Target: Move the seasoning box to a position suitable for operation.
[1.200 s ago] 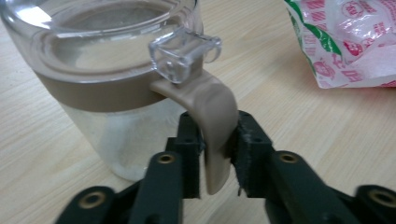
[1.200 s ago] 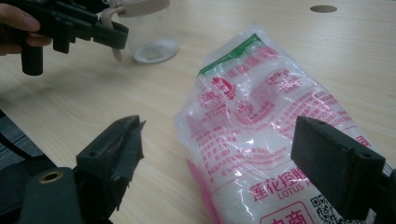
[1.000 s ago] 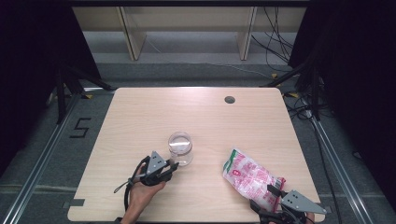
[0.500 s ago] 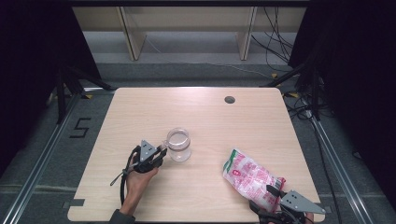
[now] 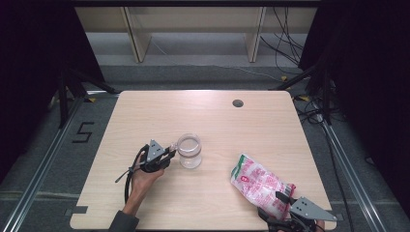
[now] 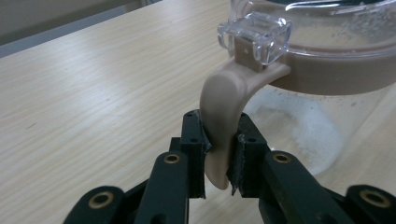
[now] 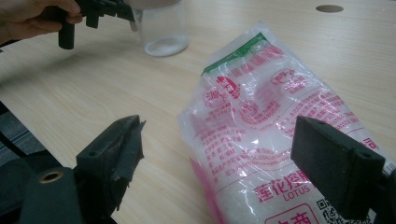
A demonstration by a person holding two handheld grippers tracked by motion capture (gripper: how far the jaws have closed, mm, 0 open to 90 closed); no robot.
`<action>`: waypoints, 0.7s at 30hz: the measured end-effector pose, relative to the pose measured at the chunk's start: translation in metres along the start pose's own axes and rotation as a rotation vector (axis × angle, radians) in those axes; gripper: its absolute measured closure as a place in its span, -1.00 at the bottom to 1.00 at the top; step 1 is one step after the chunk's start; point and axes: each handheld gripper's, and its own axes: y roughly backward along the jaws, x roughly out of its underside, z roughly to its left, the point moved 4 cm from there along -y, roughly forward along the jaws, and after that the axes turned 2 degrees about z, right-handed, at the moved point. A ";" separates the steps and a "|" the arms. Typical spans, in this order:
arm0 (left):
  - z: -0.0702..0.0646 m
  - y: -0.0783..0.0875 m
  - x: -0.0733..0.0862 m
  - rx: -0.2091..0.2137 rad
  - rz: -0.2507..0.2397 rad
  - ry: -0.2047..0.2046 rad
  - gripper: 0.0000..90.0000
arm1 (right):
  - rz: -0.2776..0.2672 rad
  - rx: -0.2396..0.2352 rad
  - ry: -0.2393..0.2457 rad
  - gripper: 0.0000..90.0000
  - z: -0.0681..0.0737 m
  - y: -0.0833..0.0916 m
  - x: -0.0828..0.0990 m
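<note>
**Jar handle gripped**

The jar stands upright near the middle of the tabletop. The left tongs have just been closing and now clamp its beige handle. The right tongs stand spread apart over the bag, not touching it.

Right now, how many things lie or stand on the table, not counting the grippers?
2: a clear jar left of centre, its handle between the left gripper pads, and a white-red bag near the right front corner.
</note>
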 end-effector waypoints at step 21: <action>-0.052 0.014 0.004 0.130 -0.013 -0.096 0.68 | -0.005 -0.005 -0.004 -0.61 0.001 0.000 -0.001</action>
